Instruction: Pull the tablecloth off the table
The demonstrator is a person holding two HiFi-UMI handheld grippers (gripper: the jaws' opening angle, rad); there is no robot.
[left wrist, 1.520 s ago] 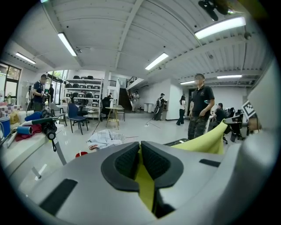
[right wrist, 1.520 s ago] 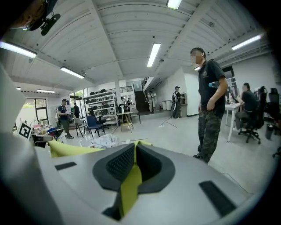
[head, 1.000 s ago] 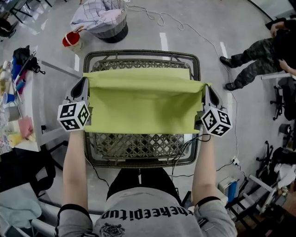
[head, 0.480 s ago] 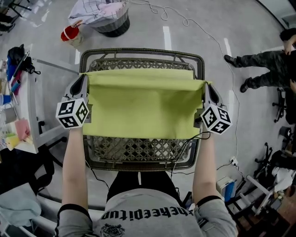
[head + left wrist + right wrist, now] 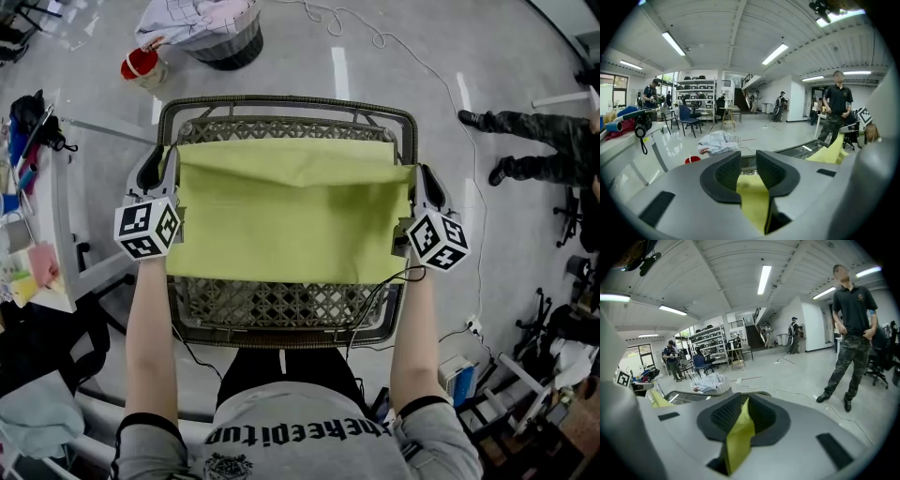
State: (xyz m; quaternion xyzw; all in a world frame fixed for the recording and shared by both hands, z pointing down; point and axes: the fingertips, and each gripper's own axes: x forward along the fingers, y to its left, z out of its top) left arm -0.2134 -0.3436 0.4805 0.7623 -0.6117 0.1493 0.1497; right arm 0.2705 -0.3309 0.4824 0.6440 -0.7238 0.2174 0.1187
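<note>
Large open lab hall, strip ceiling lights (image 5: 774, 54), storage shelves (image 5: 696, 89), office chairs (image 5: 689, 116), polished grey floor (image 5: 787, 373)

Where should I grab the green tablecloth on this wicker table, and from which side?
Take the tablecloth at its two far corners, one from the left side, one from the right. It lies flat on the wicker table, so its middle offers nothing to pinch, while its side edges reach the table's rim, where jaws could probably slide around the fabric.

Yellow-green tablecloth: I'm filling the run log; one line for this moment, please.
yellow-green tablecloth: lying across brown woven wicker table | left gripper: jaws just opening, cloth loose between | right gripper: same
</note>
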